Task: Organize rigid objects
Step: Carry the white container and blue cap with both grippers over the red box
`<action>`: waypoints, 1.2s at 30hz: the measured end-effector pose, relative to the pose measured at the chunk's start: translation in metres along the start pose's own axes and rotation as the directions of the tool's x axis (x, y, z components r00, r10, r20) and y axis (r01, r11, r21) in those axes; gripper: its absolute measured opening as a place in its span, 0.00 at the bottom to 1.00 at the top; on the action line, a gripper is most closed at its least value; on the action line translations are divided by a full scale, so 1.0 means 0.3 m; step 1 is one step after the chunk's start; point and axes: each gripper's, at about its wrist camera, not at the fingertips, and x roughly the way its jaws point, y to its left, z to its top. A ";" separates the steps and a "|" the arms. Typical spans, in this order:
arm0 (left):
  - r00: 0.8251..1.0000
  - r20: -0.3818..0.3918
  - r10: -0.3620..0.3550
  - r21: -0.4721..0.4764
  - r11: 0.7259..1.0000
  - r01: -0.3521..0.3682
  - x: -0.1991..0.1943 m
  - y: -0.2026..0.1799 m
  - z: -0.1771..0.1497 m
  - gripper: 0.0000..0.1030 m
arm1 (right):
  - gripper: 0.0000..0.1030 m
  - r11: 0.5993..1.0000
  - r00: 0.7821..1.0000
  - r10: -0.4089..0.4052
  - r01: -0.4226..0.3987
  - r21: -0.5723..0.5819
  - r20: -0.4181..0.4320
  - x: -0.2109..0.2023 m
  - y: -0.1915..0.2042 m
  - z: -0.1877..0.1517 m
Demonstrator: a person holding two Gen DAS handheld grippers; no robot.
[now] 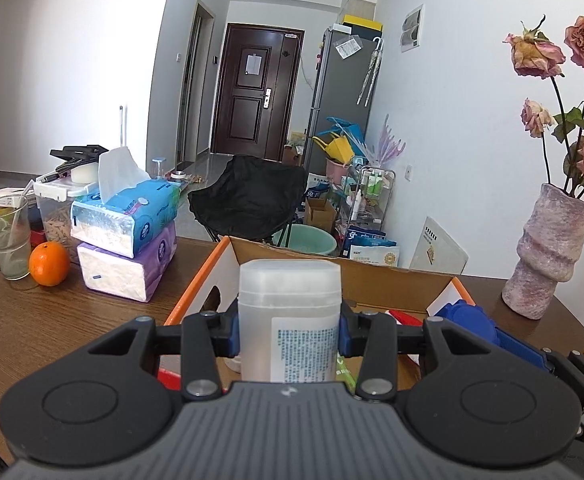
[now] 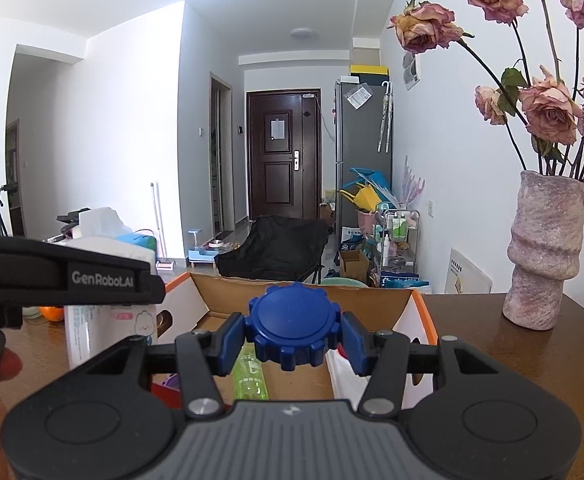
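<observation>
My left gripper (image 1: 290,330) is shut on a translucent white bottle (image 1: 290,312) with a printed label, held upright over the open cardboard box (image 1: 292,258). My right gripper (image 2: 293,334) is shut on a blue notched round cap (image 2: 292,326) and holds it above the same box (image 2: 303,294). The blue cap and right gripper also show at the right of the left wrist view (image 1: 473,322). A green bottle (image 2: 250,376) lies on the box floor. The left gripper's body (image 2: 64,278) crosses the left of the right wrist view.
Two stacked tissue packs (image 1: 126,236), an orange (image 1: 49,263), a glass with a straw (image 1: 6,236) and a lidded container (image 1: 58,208) stand on the wooden table (image 1: 52,320) at the left. A pink vase of dried roses (image 1: 543,252) stands right of the box.
</observation>
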 end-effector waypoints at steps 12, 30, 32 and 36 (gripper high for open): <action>1.000 0.001 0.000 0.006 1.000 0.000 0.063 -0.013 0.022 0.41 | 0.50 1.000 1.000 0.000 0.000 -0.015 -0.010 0.082 -0.013 0.014; 1.000 -0.003 0.013 0.029 1.000 -0.012 0.222 -0.011 0.068 0.41 | 0.50 0.999 0.999 0.007 -0.009 -0.053 -0.032 0.198 -0.018 0.044; 1.000 -0.004 0.013 0.035 0.999 -0.013 0.237 -0.015 0.073 0.41 | 0.50 0.999 0.999 0.003 -0.006 -0.054 -0.038 0.210 -0.017 0.045; 1.000 -0.011 0.019 0.042 0.999 -0.018 0.275 -0.017 0.079 0.41 | 0.50 0.999 0.998 -0.002 -0.001 -0.053 -0.059 0.244 -0.026 0.051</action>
